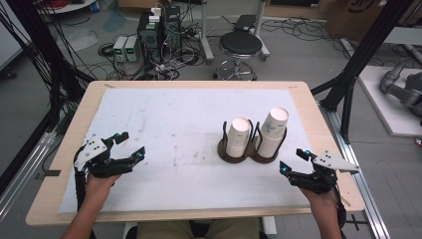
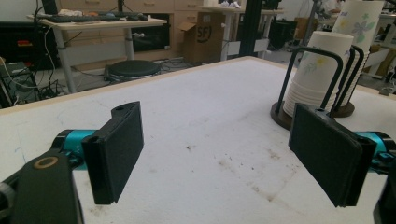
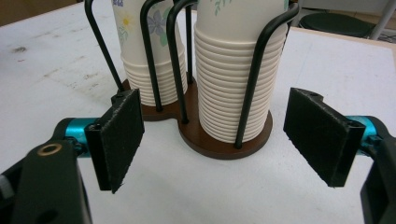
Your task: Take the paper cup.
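Right gripper [image 1: 291, 160] sits near the tabletop's [image 1: 164, 107] right front corner, jaws spread wide, nothing between them. In the right gripper view the pads [image 3: 122, 135] frame the nearer cup stack [image 3: 231, 79] straight ahead, with bare white mat between the jaws and the brown base [image 3: 224, 147] of the cup holder [image 1: 247, 152]. So the stack lies directly forward of this claw, a short reach off, not touching.

Long axis of each stack runs upright, leaning a little; black wire loops [image 3: 261, 65] rise round it on several sides, so the open flank between the wires is what a jaw must find.

Left gripper [image 1: 130, 144] rests near the left front edge, also wide open and empty. From it, in the left gripper view, the holder stands well apart, off to the far right beyond the right-hand pad [image 2: 327, 158].

Judgement: the right hand is clearly the nearer one for taking a cup.

Farther on, the second stack [image 1: 272, 132] stands taller, just beside the first [image 1: 238, 137], both right of the tabletop's centre. Beyond the far edge: a stool [image 1: 240, 47] and computer boxes [image 1: 159, 30] on the floor
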A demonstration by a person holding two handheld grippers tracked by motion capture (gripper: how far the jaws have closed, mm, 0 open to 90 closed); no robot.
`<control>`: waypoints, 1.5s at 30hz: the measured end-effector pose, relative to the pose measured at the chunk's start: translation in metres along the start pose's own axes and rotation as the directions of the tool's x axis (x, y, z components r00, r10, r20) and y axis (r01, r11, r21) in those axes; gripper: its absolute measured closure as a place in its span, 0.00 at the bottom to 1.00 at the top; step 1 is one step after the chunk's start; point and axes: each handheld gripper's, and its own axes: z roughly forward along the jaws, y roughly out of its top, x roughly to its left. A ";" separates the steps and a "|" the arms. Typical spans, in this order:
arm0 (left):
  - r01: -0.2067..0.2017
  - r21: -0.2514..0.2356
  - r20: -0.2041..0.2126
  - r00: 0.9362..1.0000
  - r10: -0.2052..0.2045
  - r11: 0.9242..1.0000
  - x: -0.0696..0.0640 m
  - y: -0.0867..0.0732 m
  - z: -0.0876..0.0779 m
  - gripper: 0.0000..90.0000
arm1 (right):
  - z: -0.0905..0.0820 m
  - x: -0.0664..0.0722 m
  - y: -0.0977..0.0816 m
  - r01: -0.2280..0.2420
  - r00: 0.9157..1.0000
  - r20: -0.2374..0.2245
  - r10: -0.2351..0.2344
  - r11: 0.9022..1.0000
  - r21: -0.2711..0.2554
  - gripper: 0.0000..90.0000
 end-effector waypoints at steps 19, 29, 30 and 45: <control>0.024 0.010 0.122 0.992 -0.025 1.000 -0.011 0.011 0.016 0.20 | 0.000 0.006 0.002 0.002 1.000 -0.019 -0.002 1.000 0.003 0.23; 0.002 0.008 0.232 0.973 -0.004 1.000 -0.027 0.050 0.056 0.18 | 0.006 0.006 0.003 0.014 0.999 -0.030 -0.013 1.000 0.014 0.23; -0.007 0.010 0.246 0.969 0.005 1.000 -0.031 0.054 0.063 0.18 | 0.006 0.006 0.003 0.014 0.999 -0.030 -0.013 1.000 0.014 0.23; -0.079 0.085 0.405 0.914 0.038 0.993 -0.077 0.086 0.144 0.19 | 0.003 0.007 0.003 0.012 0.999 -0.034 -0.012 1.000 0.003 0.23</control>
